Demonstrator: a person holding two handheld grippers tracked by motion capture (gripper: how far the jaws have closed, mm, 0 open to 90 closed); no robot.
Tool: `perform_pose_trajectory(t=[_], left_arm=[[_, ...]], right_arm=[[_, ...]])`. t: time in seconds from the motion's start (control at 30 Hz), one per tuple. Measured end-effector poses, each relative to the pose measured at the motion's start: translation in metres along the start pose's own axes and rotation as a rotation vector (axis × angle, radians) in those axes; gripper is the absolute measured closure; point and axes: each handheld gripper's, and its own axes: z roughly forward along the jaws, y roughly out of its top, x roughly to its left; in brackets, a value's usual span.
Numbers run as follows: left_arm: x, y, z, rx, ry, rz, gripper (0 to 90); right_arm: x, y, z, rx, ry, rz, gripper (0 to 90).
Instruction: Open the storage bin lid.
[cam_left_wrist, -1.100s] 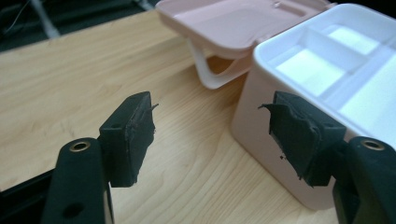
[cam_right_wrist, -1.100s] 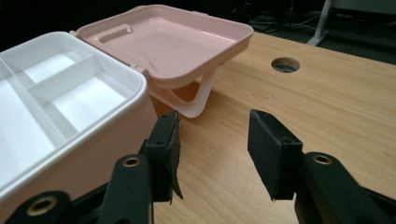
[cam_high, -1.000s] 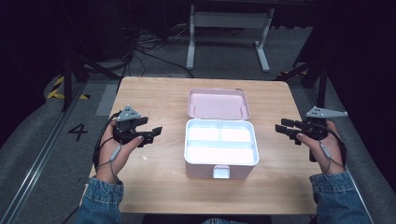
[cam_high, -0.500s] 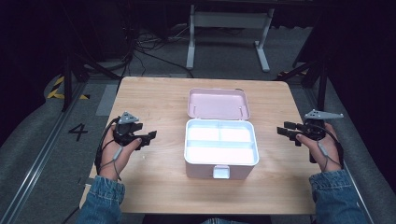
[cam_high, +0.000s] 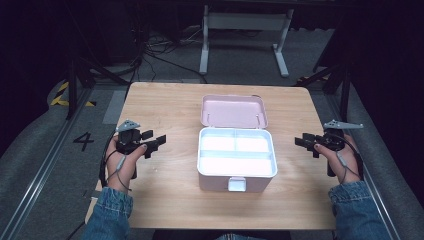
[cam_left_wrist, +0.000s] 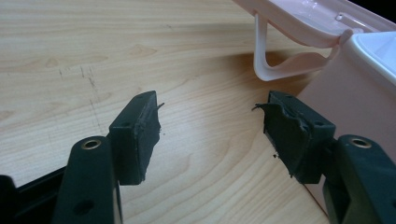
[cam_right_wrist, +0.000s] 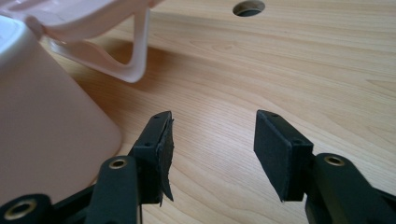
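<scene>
Pink box (cam_high: 237, 159) lid open; both grippers' fingers parted, empty (right gripper view: table hole (cam_right_wrist: 248, 7)).

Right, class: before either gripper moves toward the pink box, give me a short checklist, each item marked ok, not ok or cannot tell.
1. Left gripper open, nothing between its fingers: ok.
2. Right gripper open and empty, fingers apart: ok.
3. Pink box open, with its lid swung back behind it: ok.
4. Both grippers clear of the box, one on each side: ok.
5. Tabletop free of loose objects around the box: ok.
6. Box compartments empty: cannot tell, the white interior is washed out by glare.
</scene>
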Motion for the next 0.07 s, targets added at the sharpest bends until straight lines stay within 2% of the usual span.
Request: perform_pose_trajectory(t=[0.07], left_arm=[[-0.0007, -0.0006, 0.0007, 0.015, 0.04, 0.012, 38.5]], right_arm=[[0.0001, -0.0008, 0.0013, 0.009, -0.004, -0.003, 48.4]])
